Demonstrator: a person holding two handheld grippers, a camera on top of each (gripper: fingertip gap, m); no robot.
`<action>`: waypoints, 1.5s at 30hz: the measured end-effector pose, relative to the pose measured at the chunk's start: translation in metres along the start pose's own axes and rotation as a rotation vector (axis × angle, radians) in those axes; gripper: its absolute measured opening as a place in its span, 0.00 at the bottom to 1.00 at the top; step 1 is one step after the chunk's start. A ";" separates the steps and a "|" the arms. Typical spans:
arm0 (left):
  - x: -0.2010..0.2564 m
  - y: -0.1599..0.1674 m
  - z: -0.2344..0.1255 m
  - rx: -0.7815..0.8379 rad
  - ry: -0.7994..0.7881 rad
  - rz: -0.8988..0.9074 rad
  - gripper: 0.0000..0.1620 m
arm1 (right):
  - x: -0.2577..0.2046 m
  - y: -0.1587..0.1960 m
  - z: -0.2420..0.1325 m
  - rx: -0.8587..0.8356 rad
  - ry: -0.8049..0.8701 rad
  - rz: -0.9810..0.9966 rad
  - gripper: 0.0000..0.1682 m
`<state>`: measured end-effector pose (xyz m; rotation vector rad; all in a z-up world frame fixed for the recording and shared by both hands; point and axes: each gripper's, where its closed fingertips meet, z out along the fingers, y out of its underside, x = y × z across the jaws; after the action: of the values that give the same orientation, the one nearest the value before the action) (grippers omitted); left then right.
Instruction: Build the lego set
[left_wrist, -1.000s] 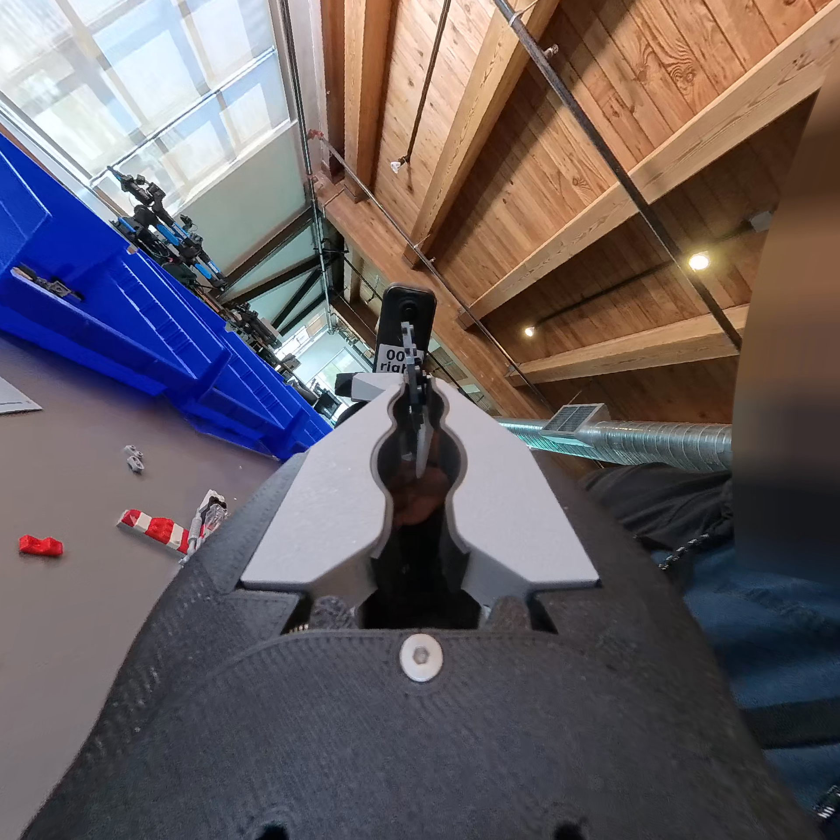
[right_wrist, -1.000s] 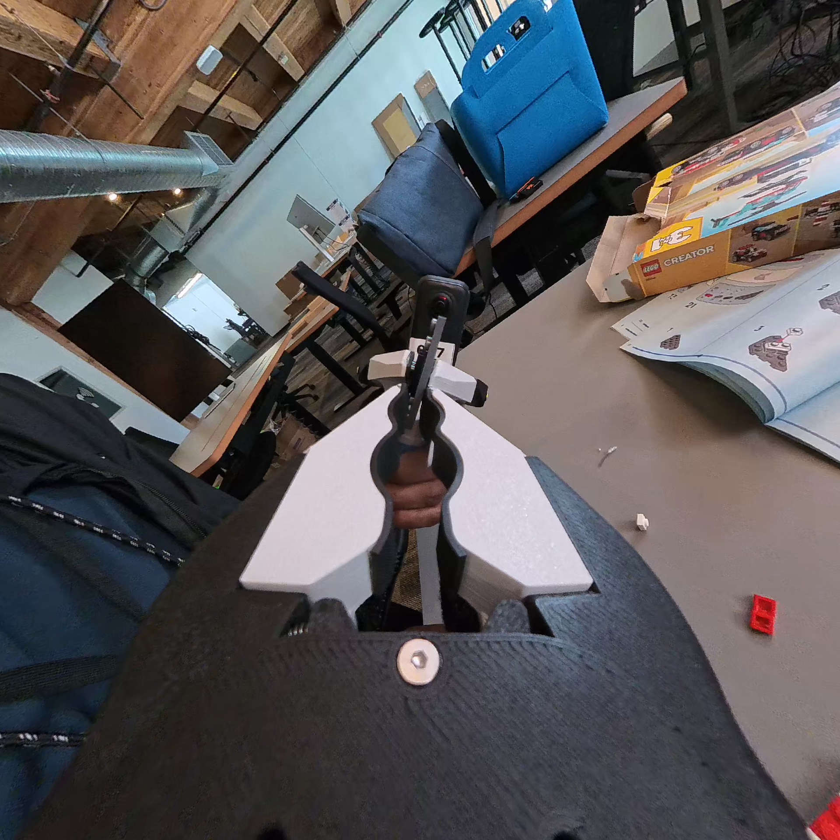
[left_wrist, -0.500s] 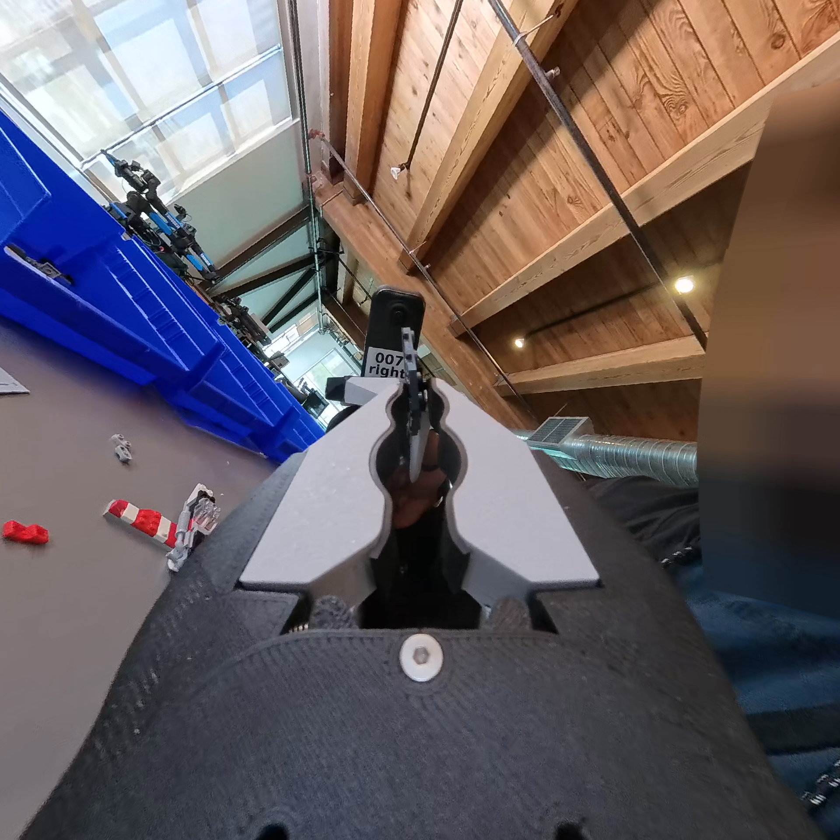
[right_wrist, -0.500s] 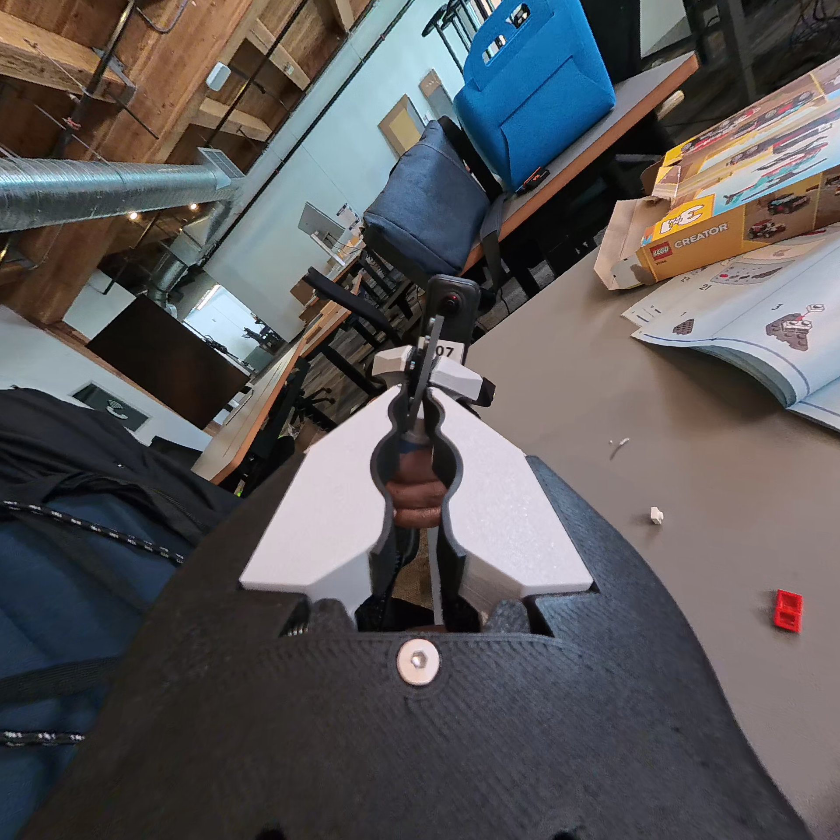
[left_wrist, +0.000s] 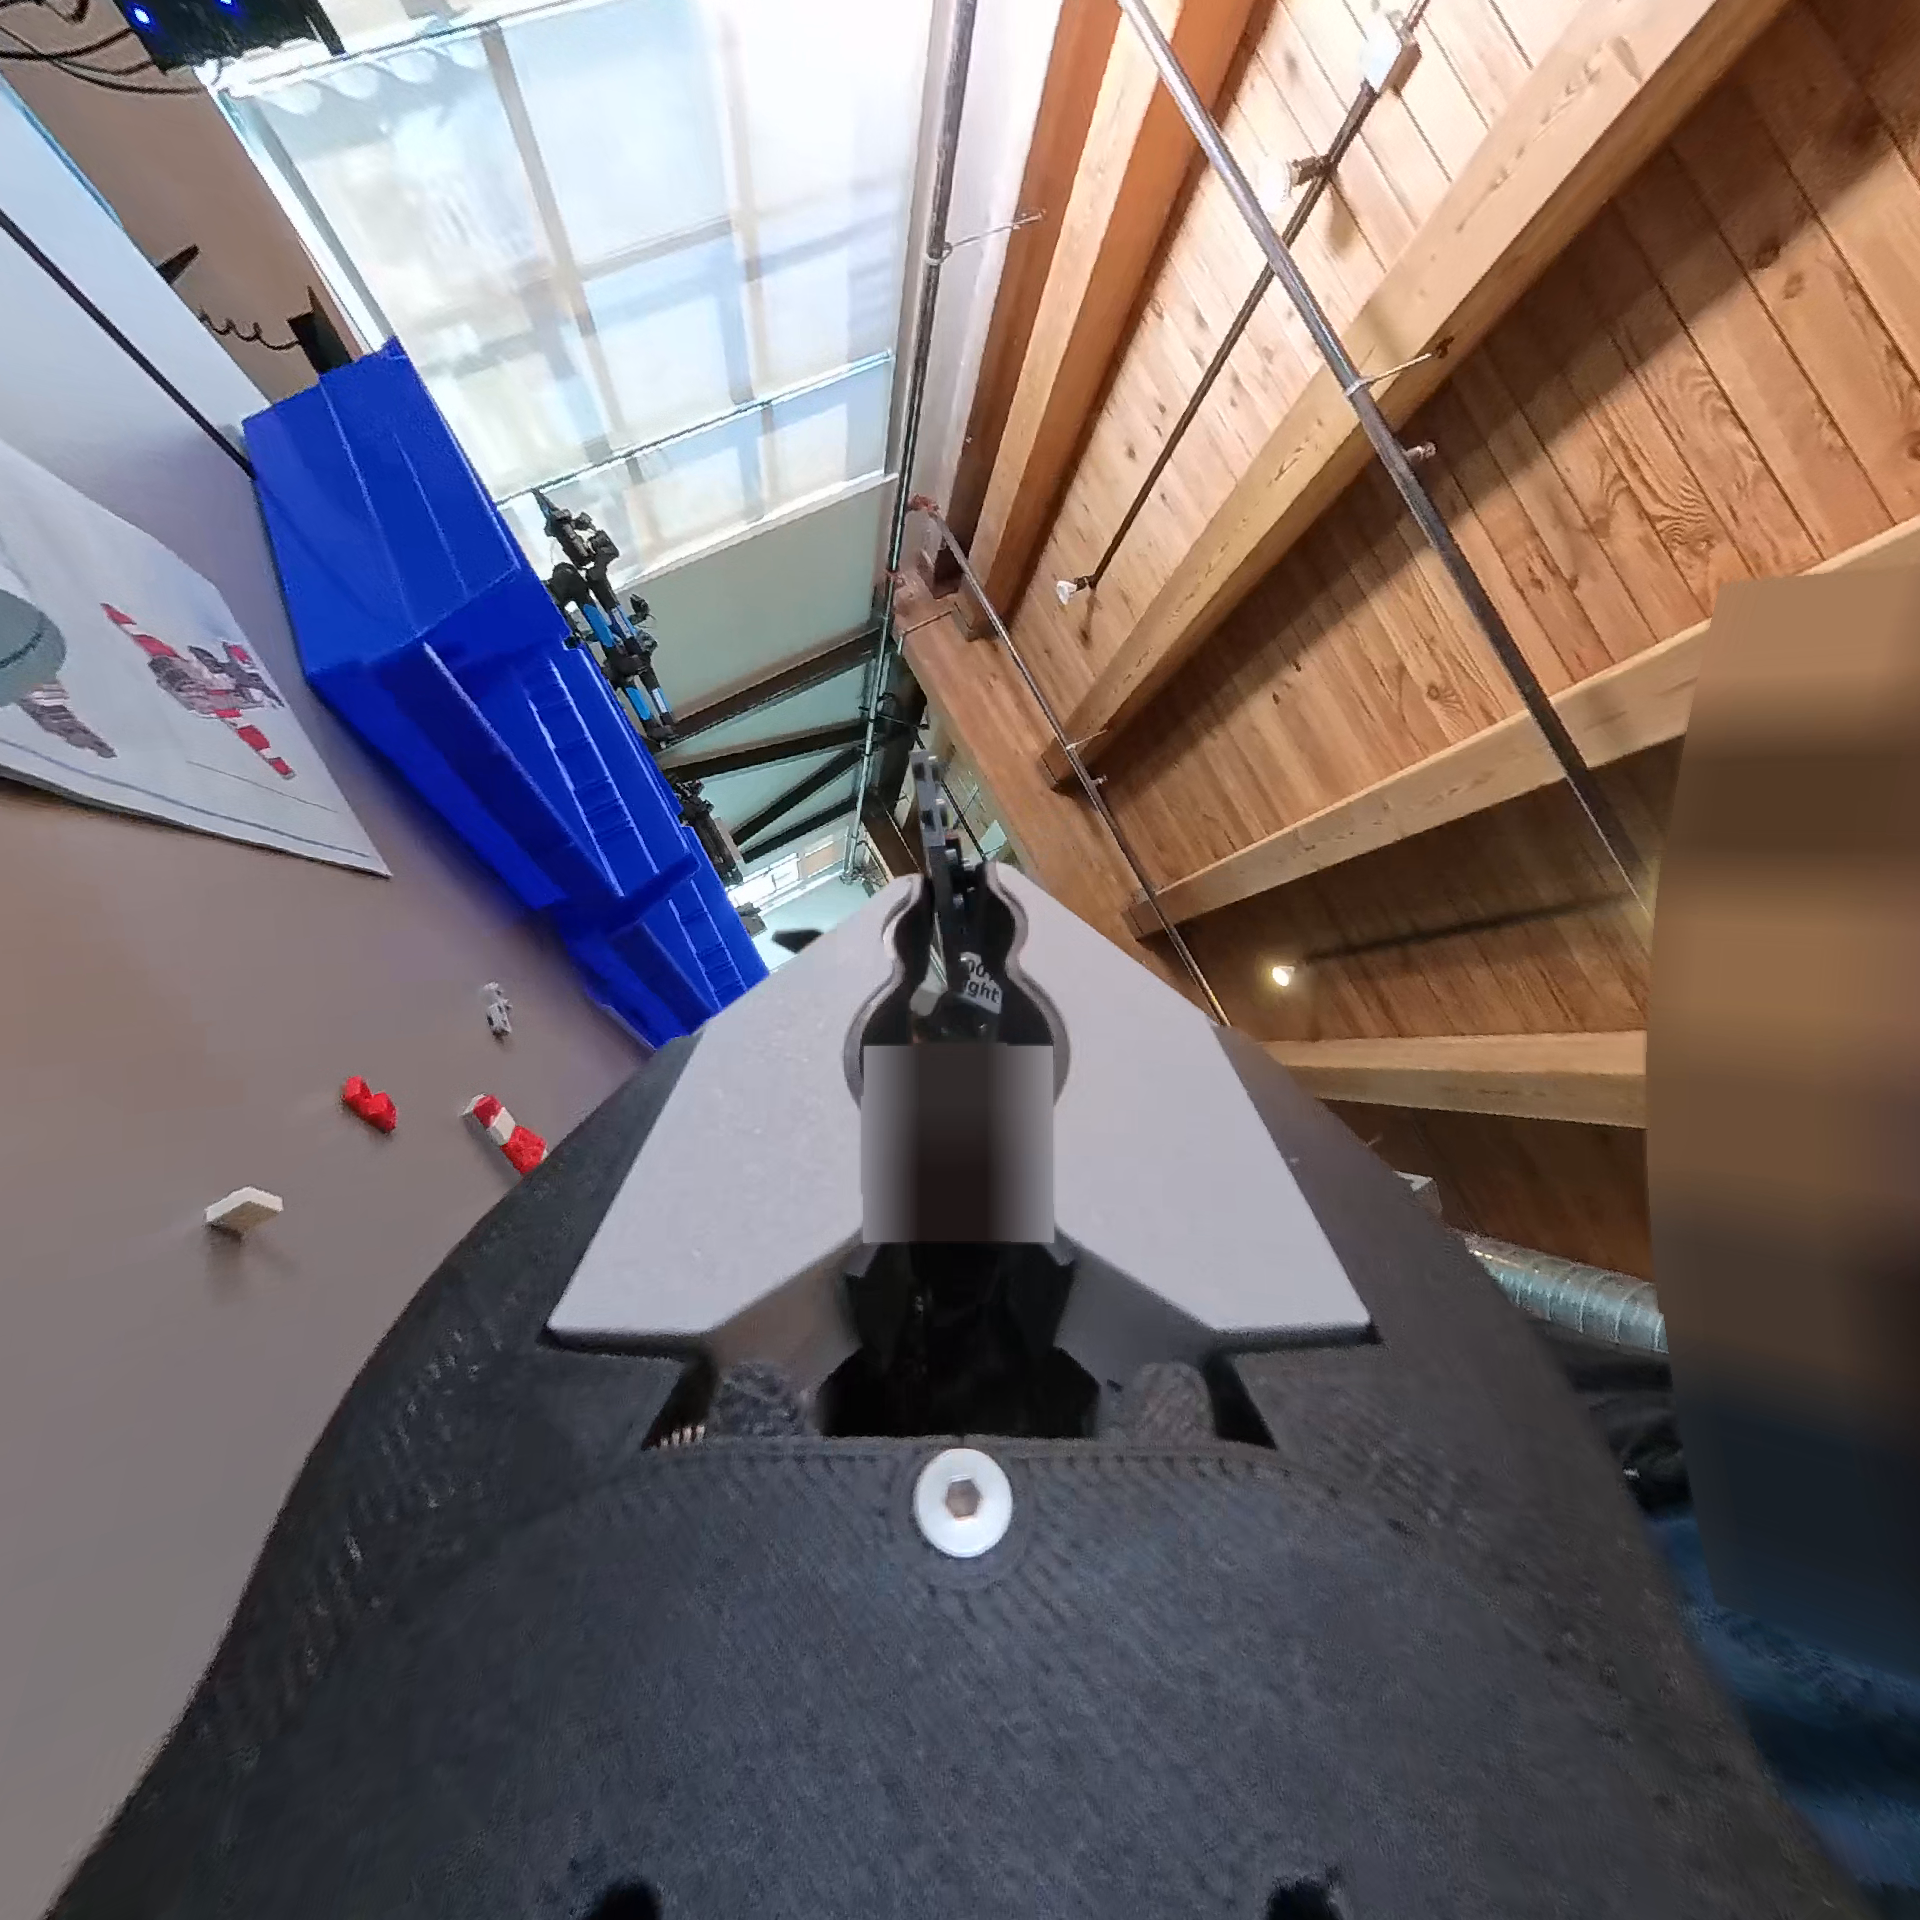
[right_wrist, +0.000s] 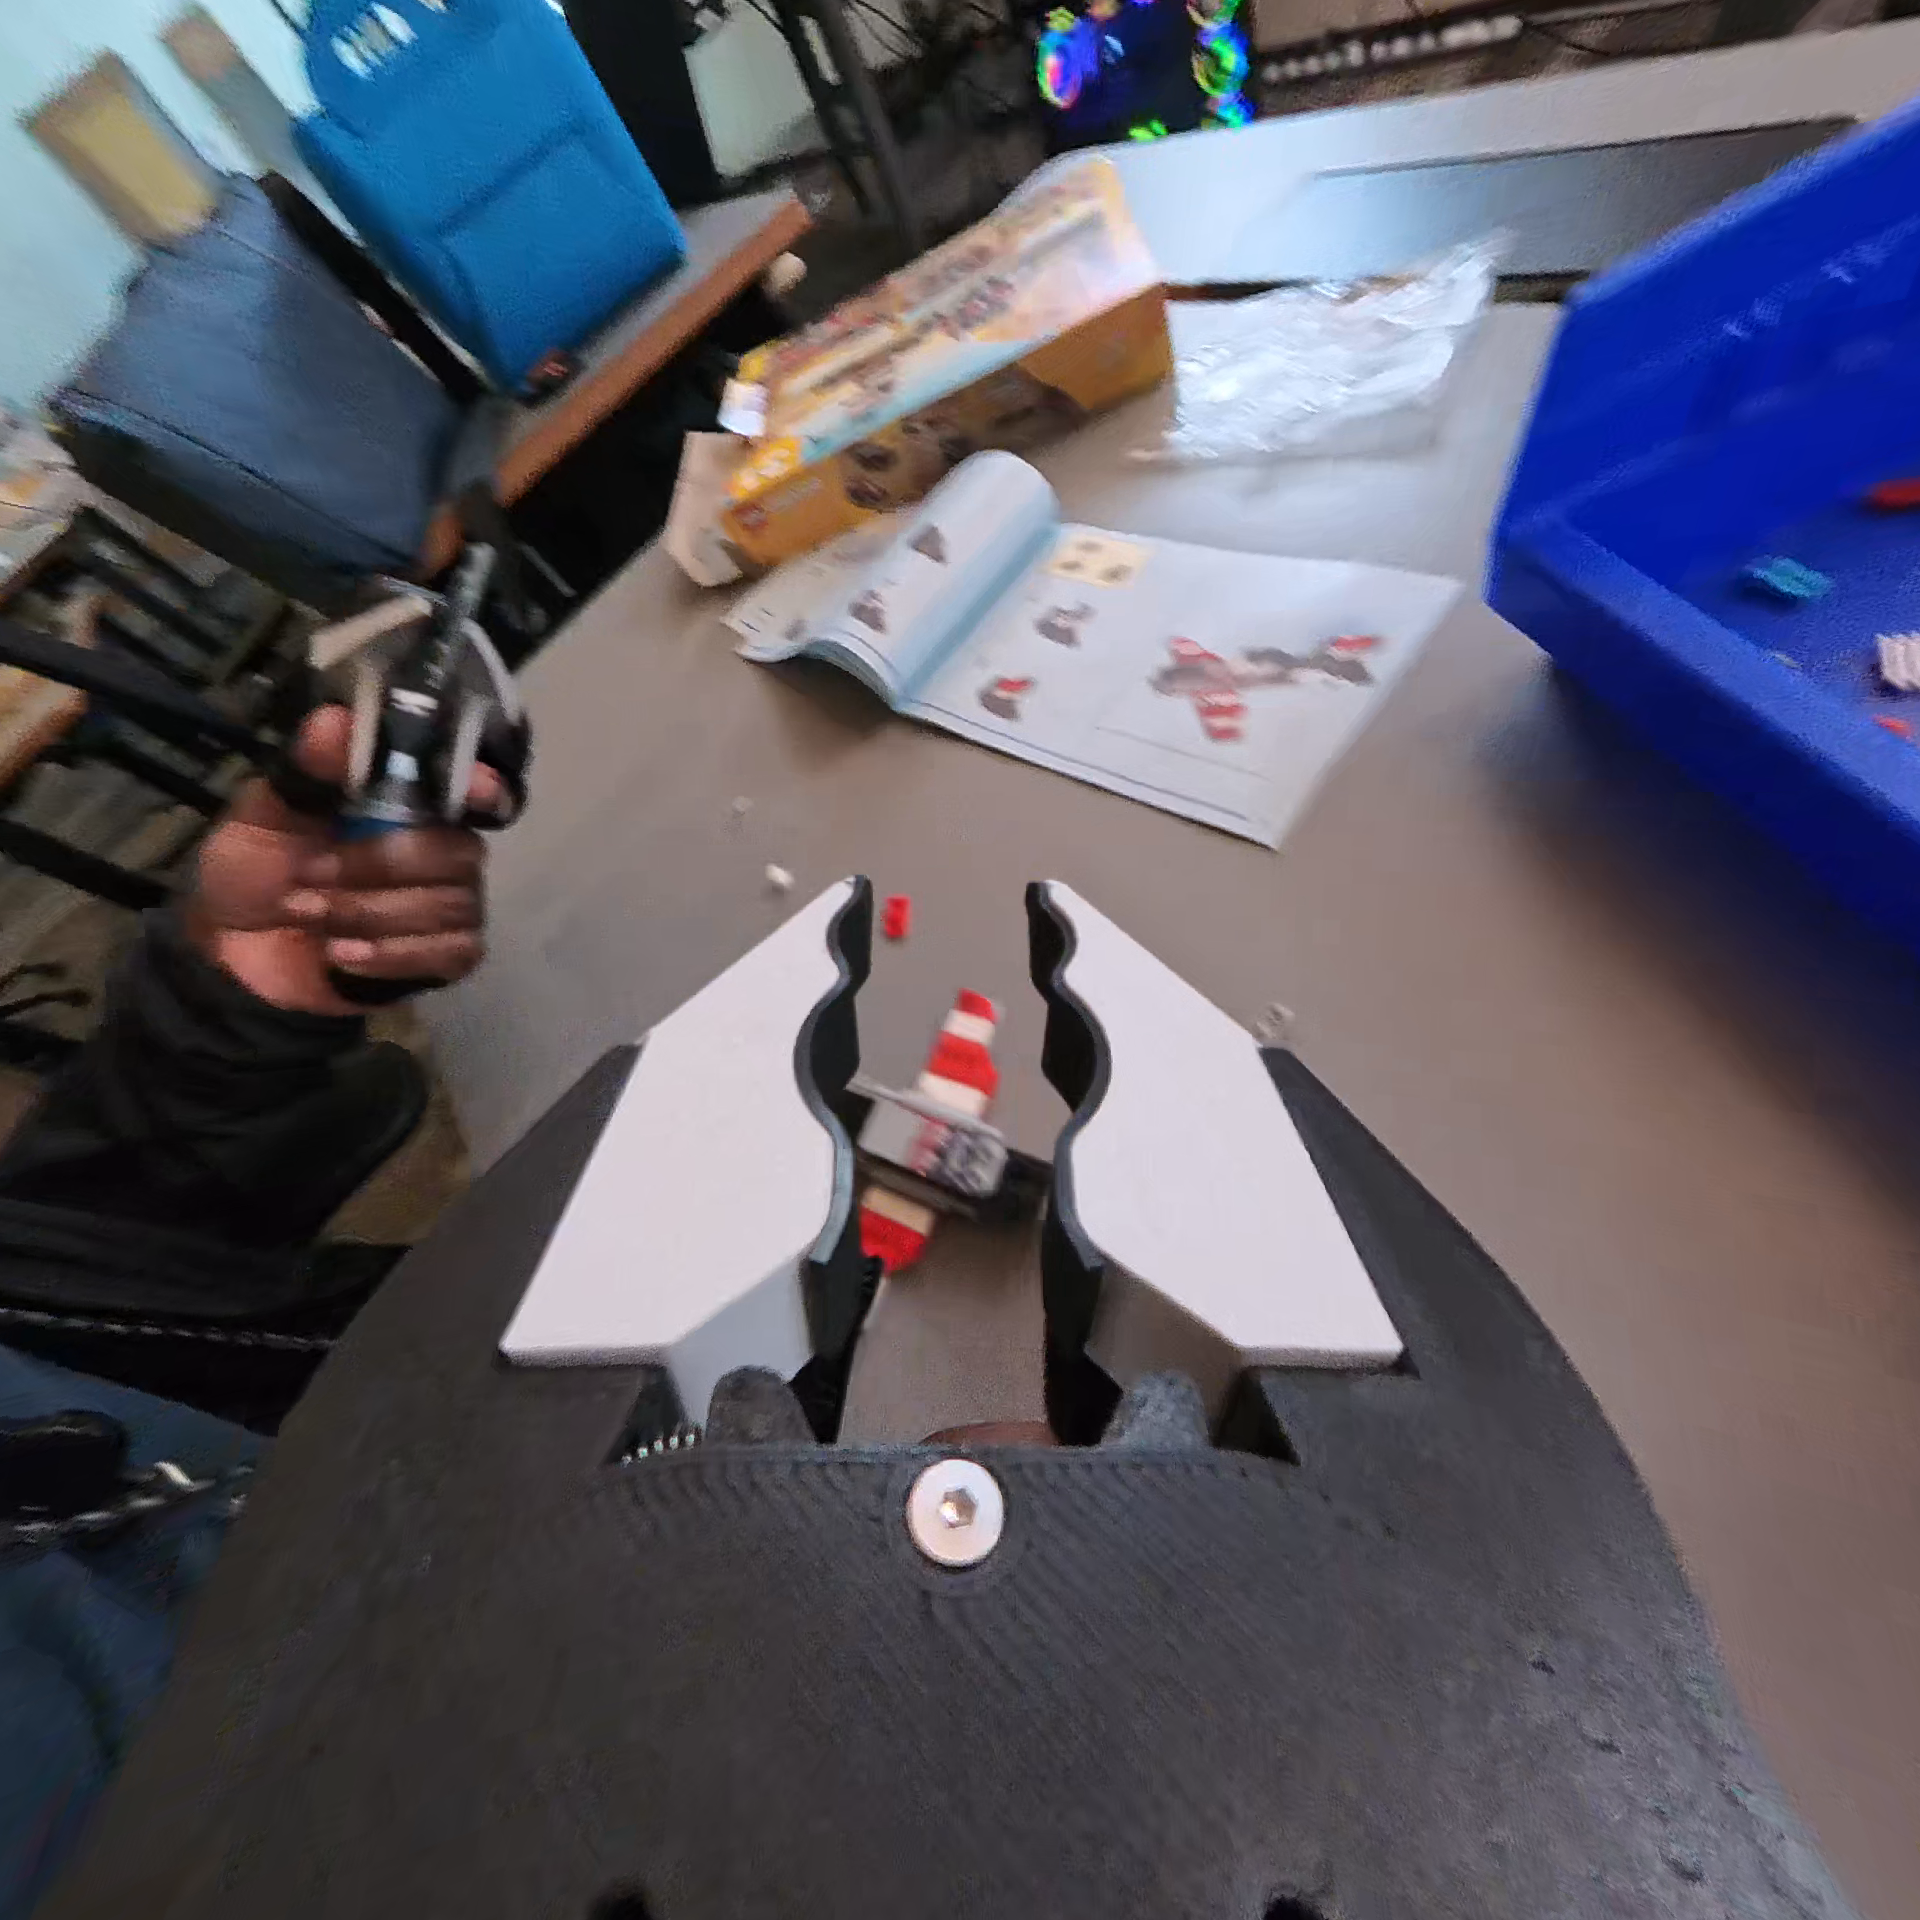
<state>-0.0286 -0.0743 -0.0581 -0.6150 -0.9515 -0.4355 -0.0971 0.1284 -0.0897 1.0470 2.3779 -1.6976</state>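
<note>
My left gripper (left_wrist: 951, 894) is shut on a thin dark grey lego piece (left_wrist: 928, 821) that sticks out past its tips, held up in the air. It also shows in the right wrist view (right_wrist: 416, 707), in a hand at the left, well apart from my right gripper. My right gripper (right_wrist: 948, 894) is open and empty, tilted down over the table. A red-and-white striped lego assembly (right_wrist: 961, 1060) with grey parts lies on the table between its jaws, not gripped. Its end also shows in the left wrist view (left_wrist: 504, 1127).
An open instruction booklet (right_wrist: 1091, 644), a lego box (right_wrist: 935, 343) and a plastic bag (right_wrist: 1330, 353) lie farther back. A blue bin (right_wrist: 1714, 520) with loose parts stands at the right. Small loose pieces lie about: red (right_wrist: 896, 916), white (right_wrist: 777, 878), a white tile (left_wrist: 244, 1210). The gap from one gripper's tips to the other's is roughly 20 cm.
My right gripper let go of the grey piece, opened and swung down over the striped assembly. My left gripper kept the grey piece and turned.
</note>
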 end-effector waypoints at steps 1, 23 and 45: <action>-0.001 0.000 0.000 0.000 -0.006 -0.003 0.05 | 0.011 0.008 -0.003 -0.021 0.039 -0.006 0.17; -0.018 -0.049 -0.053 0.179 -0.157 0.045 0.04 | 0.014 0.041 0.013 -0.127 -0.016 -0.041 0.14; -0.056 -0.034 -0.050 0.096 -0.292 0.087 0.04 | 0.019 0.062 -0.013 -0.083 -0.223 -0.197 0.15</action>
<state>-0.0466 -0.1285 -0.1173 -0.6409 -1.2104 -0.2238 -0.0733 0.1599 -0.1431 0.5933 2.4477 -1.6545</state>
